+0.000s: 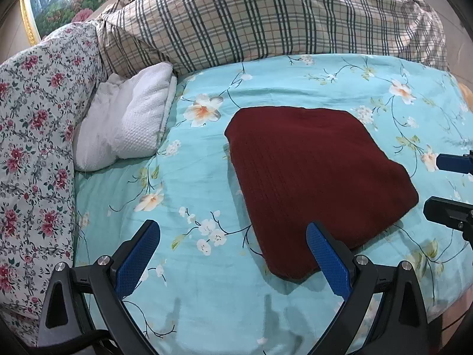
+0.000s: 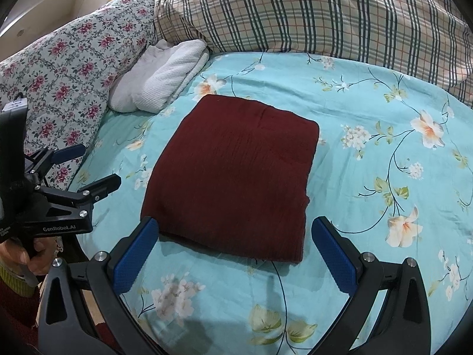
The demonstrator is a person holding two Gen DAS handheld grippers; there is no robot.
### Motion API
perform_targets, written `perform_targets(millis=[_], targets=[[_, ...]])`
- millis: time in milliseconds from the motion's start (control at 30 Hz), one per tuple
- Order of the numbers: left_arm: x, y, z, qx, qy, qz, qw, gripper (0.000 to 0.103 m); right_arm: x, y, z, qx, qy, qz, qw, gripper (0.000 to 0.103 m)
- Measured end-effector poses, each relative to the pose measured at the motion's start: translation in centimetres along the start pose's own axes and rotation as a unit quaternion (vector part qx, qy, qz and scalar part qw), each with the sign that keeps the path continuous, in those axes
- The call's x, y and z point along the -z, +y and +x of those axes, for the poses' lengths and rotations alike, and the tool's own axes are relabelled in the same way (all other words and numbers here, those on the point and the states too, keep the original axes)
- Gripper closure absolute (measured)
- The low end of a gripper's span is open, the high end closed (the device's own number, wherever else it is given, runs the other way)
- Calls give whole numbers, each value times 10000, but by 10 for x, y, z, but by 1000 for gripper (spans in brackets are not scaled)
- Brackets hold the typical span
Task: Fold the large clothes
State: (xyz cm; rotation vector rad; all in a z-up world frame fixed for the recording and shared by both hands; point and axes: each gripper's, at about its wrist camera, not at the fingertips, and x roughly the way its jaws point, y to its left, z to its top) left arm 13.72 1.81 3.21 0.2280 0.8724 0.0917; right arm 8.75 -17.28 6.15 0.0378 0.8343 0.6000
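A dark red knitted garment [image 1: 316, 177] lies folded into a flat rectangle on the light blue floral bedsheet [image 1: 183, 195]; it also shows in the right wrist view [image 2: 233, 174]. My left gripper [image 1: 233, 236] is open and empty, held above the sheet at the garment's near left corner. My right gripper [image 2: 235, 230] is open and empty, just in front of the garment's near edge. The right gripper's fingers [image 1: 452, 162] show at the right edge of the left wrist view. The left gripper [image 2: 94, 165] shows at the left of the right wrist view.
A folded white towel [image 1: 127, 124] lies at the back left of the bed. A pink floral quilt [image 1: 32, 136] lies along the left side. A plaid duvet [image 1: 266, 17] is bunched along the back. The bed edge runs at the right [image 1: 461, 290].
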Motion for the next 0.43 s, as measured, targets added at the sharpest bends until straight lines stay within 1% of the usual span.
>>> perform_targets(millis=[167,433], targets=[[0,1,6,-26,38,-55,10000,3,-1,-7,9,-34,42,87,9999,0],[2,3,17,158,149,-317,9993,3,0,-13,28,-184,119,211,9995,0]])
